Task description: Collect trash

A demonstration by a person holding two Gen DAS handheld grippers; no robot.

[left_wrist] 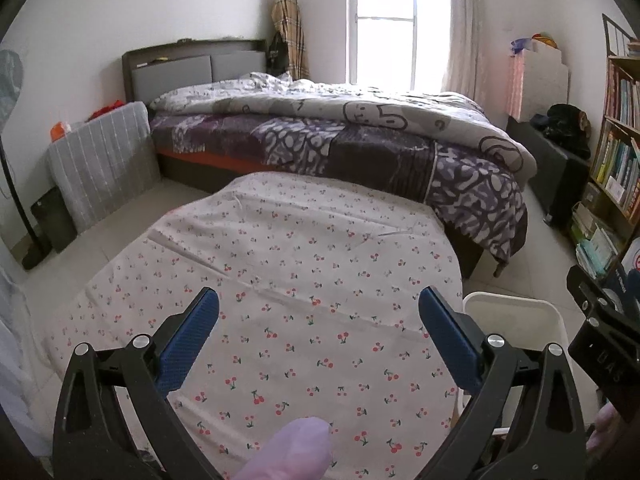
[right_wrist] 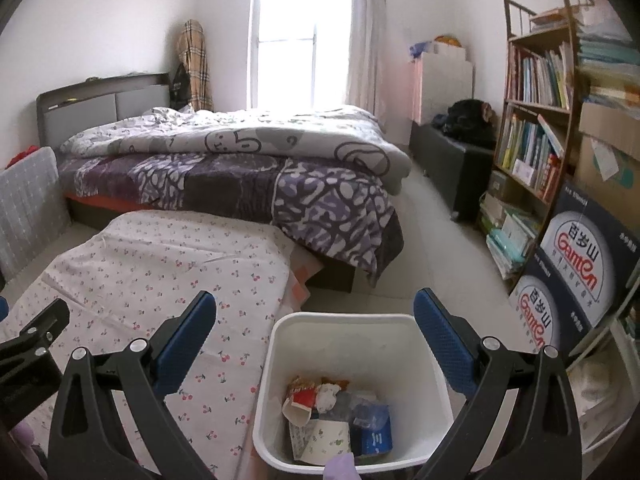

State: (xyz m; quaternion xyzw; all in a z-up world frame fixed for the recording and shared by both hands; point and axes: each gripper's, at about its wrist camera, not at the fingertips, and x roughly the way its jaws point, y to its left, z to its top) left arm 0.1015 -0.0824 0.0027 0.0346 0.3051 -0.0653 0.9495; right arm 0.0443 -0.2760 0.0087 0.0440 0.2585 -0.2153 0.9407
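Both grippers spread wide, holding nothing. Left gripper [left_wrist: 319,312] over the cloth [left_wrist: 304,280], jaws apart, only cherry print between them. Right gripper [right_wrist: 315,318] directly above the bin [right_wrist: 436,384], jaws straddling its mouth.

Trash [right_wrist: 336,412] already down in the bin: a red-and-white paper cup, crumpled paper, a blue packet, clear plastic, all heaped on the floor of it, at 6 o'clock from the right gripper's centre. From the left gripper, only the bin's rim [left_wrist: 516,304] visible, at 3 o'clock, just beside the cloth's edge.

No loose trash in sight on the cloth in either view, though the near end sits behind the gripper frames, so perhaps something hidden there. Likely near the end of the task, or between pickups.

Deciding relation: bin under the right gripper, at the cloth's 3 o'clock side; right hand nearer for any drop, left better placed for anything on the cloth. Bed [right_wrist: 224,168] at 12 o'clock, well apart.
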